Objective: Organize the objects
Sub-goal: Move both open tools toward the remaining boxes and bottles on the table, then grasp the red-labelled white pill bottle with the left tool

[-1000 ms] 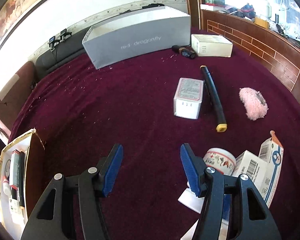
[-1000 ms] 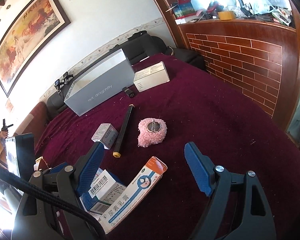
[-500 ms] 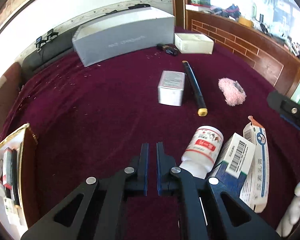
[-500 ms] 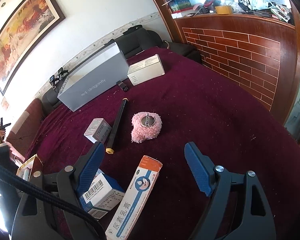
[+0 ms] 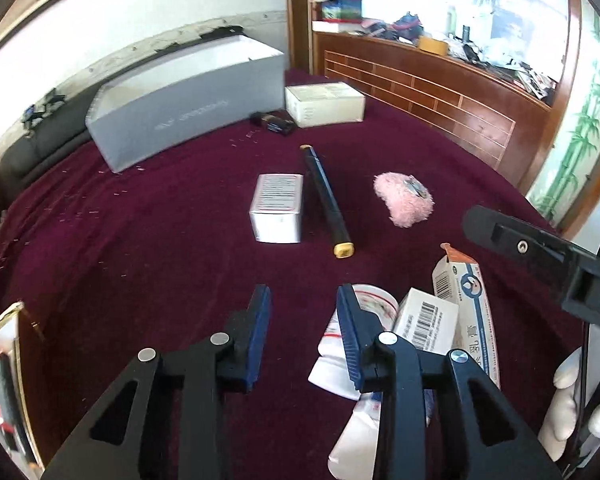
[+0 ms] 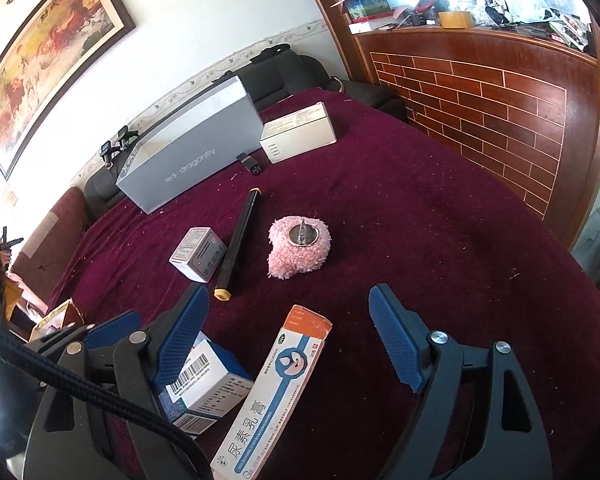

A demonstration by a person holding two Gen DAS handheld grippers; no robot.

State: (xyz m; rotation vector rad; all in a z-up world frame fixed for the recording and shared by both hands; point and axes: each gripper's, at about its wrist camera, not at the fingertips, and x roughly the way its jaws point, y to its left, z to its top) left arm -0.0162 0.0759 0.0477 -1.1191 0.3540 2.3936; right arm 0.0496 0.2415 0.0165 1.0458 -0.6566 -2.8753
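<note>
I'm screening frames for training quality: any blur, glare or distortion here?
Left wrist view: the grey box lettering is smeared by blur, and the window behind the wooden ledge is blown out. Right wrist view: sharper, lettering legible; fisheye bends the brick panel.

bottle (image 5: 364, 344) mostly hidden behind left finger (image 5: 350, 340); grey box (image 5: 188, 116) lettering blurred; gold box (image 5: 0, 380) cut off at left edge.

White wall (image 6: 188, 32) behind, hung with a framed horse painting (image 6: 48, 60). Dark sofa (image 6: 284, 72) below it. Brick-patterned wooden partition (image 6: 480, 92) at right, brightly sunlit.
</note>
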